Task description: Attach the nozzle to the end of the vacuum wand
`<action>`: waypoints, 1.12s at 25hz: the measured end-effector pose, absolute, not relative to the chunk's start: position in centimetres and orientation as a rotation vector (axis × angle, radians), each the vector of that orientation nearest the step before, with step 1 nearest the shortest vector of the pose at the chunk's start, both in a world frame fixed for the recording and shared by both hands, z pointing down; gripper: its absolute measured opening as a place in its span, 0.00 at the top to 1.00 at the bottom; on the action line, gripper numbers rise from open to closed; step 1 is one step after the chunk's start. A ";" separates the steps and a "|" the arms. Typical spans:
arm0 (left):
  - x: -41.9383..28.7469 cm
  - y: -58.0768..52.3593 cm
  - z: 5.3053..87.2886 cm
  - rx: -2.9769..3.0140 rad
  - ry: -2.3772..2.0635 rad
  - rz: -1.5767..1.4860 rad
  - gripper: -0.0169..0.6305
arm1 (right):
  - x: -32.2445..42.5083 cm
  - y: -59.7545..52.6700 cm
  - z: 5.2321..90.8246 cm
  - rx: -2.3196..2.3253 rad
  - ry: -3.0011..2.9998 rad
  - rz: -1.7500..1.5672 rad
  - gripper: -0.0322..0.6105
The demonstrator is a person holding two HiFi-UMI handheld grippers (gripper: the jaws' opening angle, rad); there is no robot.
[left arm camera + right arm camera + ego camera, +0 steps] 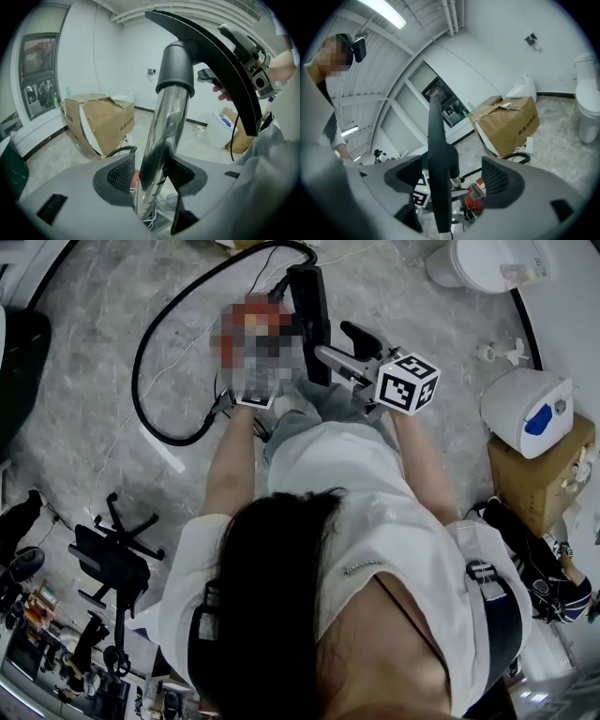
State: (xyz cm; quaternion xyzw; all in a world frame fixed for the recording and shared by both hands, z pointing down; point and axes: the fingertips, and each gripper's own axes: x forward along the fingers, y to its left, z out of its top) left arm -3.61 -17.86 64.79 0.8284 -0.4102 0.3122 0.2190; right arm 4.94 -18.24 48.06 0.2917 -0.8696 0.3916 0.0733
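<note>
Both sets of fingers (pixel 119 173) stand apart. The left gripper (pixel 150 176) loosely rings the chrome wand (pixel 168 122) to steady it; the right gripper (pixel 452 180) brackets the nozzle (pixel 437 154), apparently seated on the wand's end.

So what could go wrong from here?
The left gripper stands open around the shiny chrome wand tube, the right gripper open around the black plastic floor nozzle; neither clamps, so the assembly could tip.
Whether the nozzle's collar is fully seated can't be told; it might slip off.
The black hose loops on the floor and could snag.
</note>
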 end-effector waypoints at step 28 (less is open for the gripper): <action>-8.2 -15.0 53.8 2.185 -1.393 0.393 0.55 | 5.8 -17.4 47.1 1.073 -2.590 0.987 0.35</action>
